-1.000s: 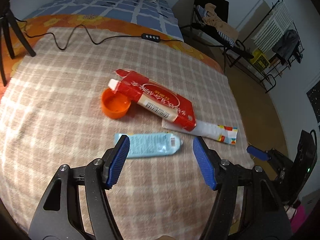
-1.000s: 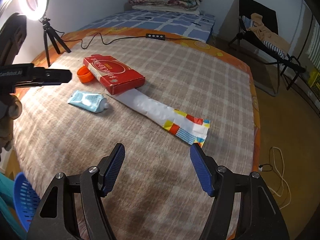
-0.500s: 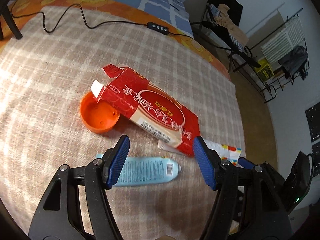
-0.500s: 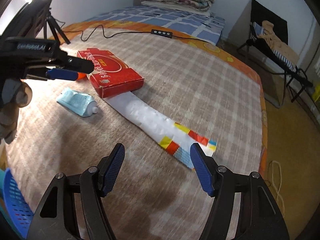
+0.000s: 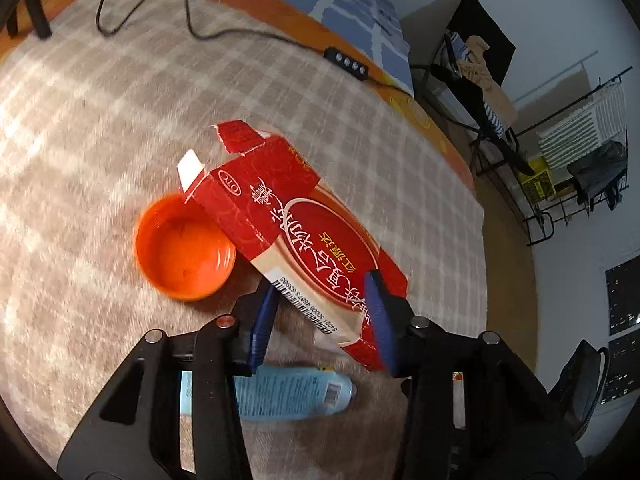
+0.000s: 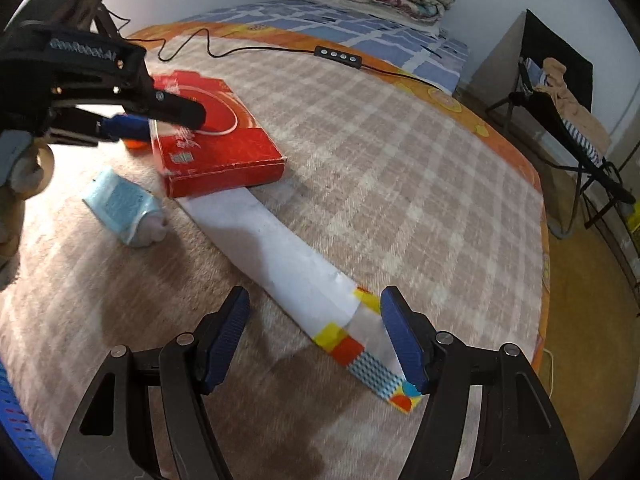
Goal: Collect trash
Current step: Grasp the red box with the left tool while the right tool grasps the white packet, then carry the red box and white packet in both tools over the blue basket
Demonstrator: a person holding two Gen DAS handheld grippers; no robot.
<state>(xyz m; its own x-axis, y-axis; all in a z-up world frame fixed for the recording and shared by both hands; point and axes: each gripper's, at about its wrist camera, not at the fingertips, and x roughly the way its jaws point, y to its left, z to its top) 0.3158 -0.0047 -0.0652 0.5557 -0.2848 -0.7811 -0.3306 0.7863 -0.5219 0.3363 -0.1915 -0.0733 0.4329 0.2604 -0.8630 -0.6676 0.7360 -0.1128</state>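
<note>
The red box (image 5: 296,232), flat with Chinese lettering and one end flap torn open, lies mid-bed on the checked blanket (image 5: 100,120), its near end between the spread fingers of the left gripper (image 5: 320,316). Only the right wrist view shows the long white wrapper (image 6: 280,256) running from under the box to between the spread fingers of the right gripper (image 6: 316,332).
</note>
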